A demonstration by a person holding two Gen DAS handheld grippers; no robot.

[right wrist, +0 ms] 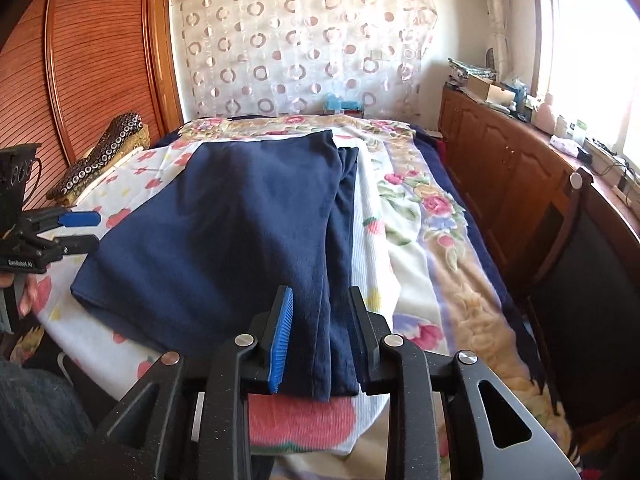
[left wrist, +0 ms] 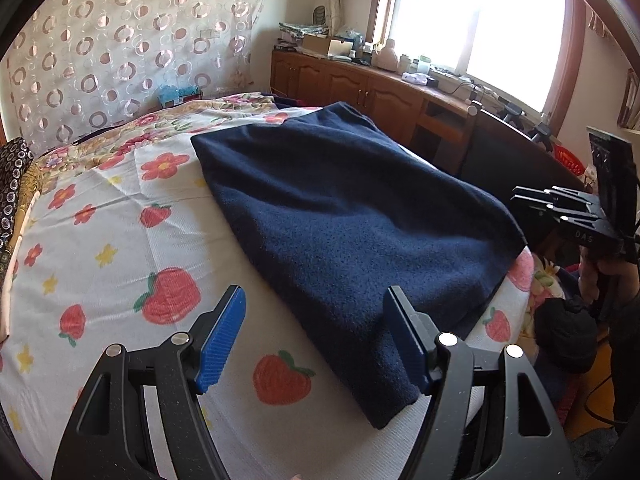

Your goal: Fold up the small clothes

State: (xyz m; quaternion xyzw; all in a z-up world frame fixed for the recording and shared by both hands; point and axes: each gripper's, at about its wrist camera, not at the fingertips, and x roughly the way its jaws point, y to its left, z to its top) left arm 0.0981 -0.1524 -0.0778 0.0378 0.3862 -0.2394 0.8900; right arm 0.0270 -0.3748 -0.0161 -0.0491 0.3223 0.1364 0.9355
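Note:
A dark navy garment [left wrist: 340, 220] lies folded flat on the strawberry-print sheet [left wrist: 120, 240] of a bed. My left gripper [left wrist: 316, 340] hovers open at the garment's near corner, its right finger over the cloth edge, gripping nothing. In the right wrist view the garment [right wrist: 240, 220] runs away from me, and its near folded edge sits loosely between the jaws of my right gripper [right wrist: 320, 340], whose pads stand slightly apart from it. The right gripper [left wrist: 516, 196] also shows at the bed's far side, and the left gripper [right wrist: 86, 230] shows open at the left edge.
A floral blanket [right wrist: 432, 216] covers the bed's right side. A wooden cabinet [right wrist: 500, 148] with clutter runs under the window, with a dark chair [right wrist: 580, 260] before it. A patterned cushion [right wrist: 104, 152] lies by the louvred wardrobe door [right wrist: 80, 60].

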